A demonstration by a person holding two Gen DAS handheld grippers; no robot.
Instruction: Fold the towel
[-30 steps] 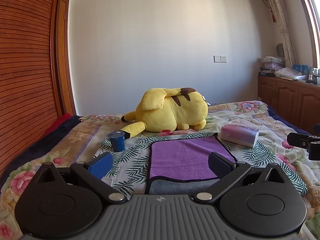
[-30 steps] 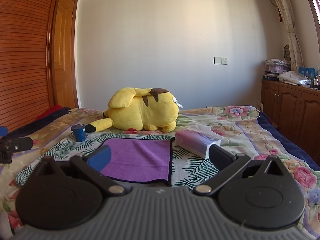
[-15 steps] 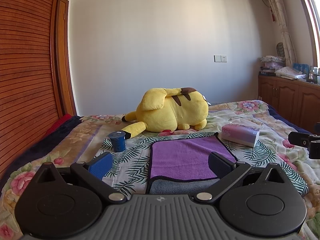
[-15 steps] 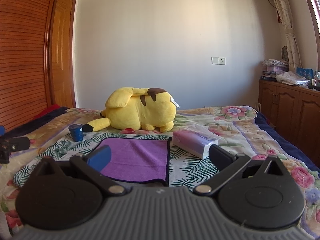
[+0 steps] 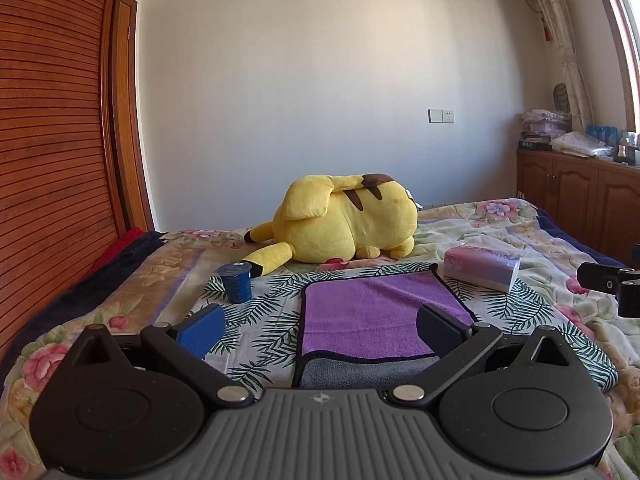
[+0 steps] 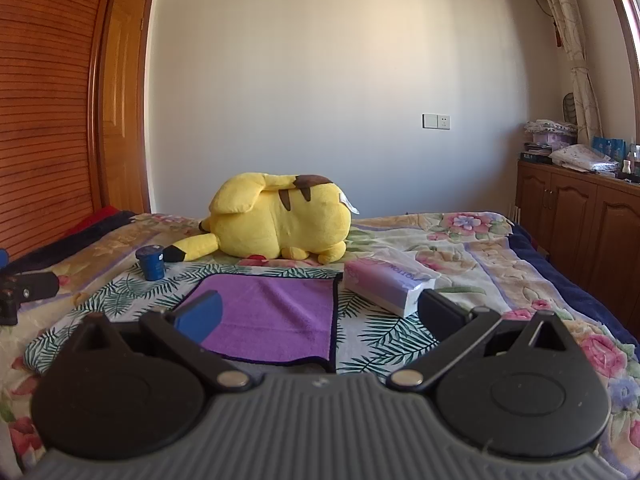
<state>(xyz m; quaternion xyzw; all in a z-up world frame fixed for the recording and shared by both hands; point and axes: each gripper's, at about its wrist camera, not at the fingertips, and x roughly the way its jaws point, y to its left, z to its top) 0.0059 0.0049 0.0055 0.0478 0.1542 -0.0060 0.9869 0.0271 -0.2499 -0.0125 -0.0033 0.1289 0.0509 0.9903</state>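
A purple towel (image 5: 376, 312) with a dark border lies flat on the bedspread, folded over so its grey underside (image 5: 360, 374) shows at the near edge. It also shows in the right wrist view (image 6: 276, 312). My left gripper (image 5: 320, 326) is open and empty, held just short of the towel's near edge. My right gripper (image 6: 316, 316) is open and empty, near the towel's right front corner. Each gripper shows at the edge of the other's view: the right one (image 5: 612, 282) and the left one (image 6: 24, 290).
A yellow plush toy (image 5: 344, 220) lies beyond the towel. A blue cup (image 5: 236, 282) stands left of the towel. A pink tissue pack (image 5: 482, 266) lies at the towel's right far corner. Wooden cabinets (image 6: 580, 216) stand at the right, a wooden wardrobe (image 5: 52, 140) at the left.
Both grippers have drifted slightly; the right wrist view shifted a little so the scene sits further left and lower. The towel has not moved.
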